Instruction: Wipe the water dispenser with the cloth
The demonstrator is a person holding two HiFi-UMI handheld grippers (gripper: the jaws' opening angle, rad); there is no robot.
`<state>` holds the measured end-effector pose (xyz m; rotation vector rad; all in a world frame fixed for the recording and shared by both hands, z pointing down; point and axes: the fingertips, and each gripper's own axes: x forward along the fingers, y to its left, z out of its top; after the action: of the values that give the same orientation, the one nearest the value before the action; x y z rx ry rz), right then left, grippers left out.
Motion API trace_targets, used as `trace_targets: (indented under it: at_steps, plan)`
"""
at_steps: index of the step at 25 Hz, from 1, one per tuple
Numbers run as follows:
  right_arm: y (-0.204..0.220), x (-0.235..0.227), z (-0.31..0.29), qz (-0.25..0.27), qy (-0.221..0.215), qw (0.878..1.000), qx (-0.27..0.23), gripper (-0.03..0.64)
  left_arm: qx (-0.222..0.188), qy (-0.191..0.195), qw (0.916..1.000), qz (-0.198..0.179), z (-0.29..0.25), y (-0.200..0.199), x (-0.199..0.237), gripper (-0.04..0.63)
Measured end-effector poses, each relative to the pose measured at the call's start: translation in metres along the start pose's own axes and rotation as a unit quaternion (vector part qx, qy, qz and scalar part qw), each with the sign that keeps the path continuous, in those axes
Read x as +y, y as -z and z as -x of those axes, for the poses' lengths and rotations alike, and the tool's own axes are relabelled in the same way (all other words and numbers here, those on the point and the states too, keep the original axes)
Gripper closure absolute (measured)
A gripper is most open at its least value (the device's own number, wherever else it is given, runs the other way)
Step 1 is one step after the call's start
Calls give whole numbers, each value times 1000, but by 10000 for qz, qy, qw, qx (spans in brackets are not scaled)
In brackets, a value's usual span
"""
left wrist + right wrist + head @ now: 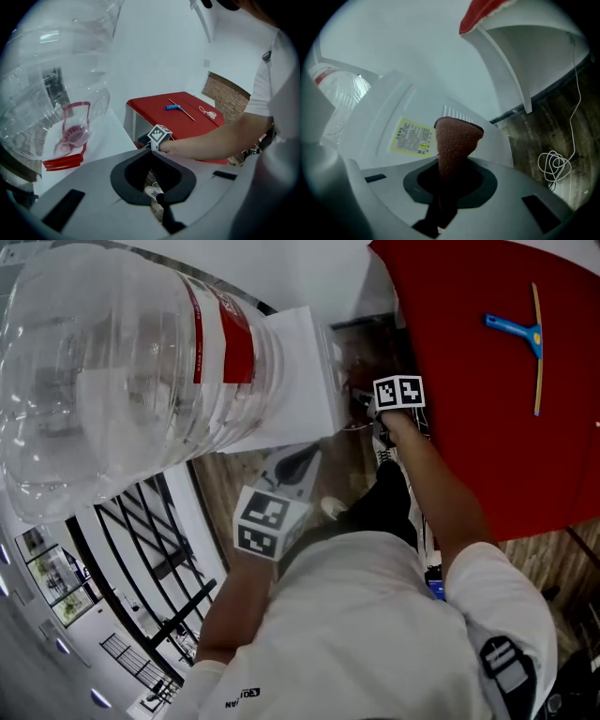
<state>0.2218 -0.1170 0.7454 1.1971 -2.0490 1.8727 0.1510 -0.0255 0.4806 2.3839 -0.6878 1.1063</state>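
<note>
The white water dispenser (300, 381) carries a big clear bottle (112, 362) with a red label. In the right gripper view a reddish-brown cloth (454, 140) sticks up from my right gripper (446, 201), which is shut on it. The cloth's tip is close to a dispenser (389, 112) panel bearing a yellow label (410, 136); I cannot tell whether it touches. In the head view the right gripper (398, 395) is low beside the dispenser, next to the red table. My left gripper (272, 517) hangs nearer me, its jaws (161, 208) shut and holding nothing, with the bottle (51, 79) to its left.
A red table (487, 381) stands right of the dispenser with a blue squeegee (525, 334) on it. A white cord (208, 112) also lies on that table. A coiled cable (555, 164) rests on the wood floor. My shoe (152, 191) shows below the left gripper.
</note>
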Motion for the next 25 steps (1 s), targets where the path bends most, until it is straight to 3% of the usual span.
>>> trace_targets:
  at_steps: [10,14,25]
  plan:
    - [18,-79,-59,-966,7,9949,301,560,-99,-140,9993,343,-5,-7,13,606]
    - [33,-107,-77,-1010,243,9931,549,560,-105,-194,9983,539,-4,-1,16,606]
    - [41,-152,-100,-1226,805,9876,558,561,-245,-301,9964,750,-7,-3,23,606]
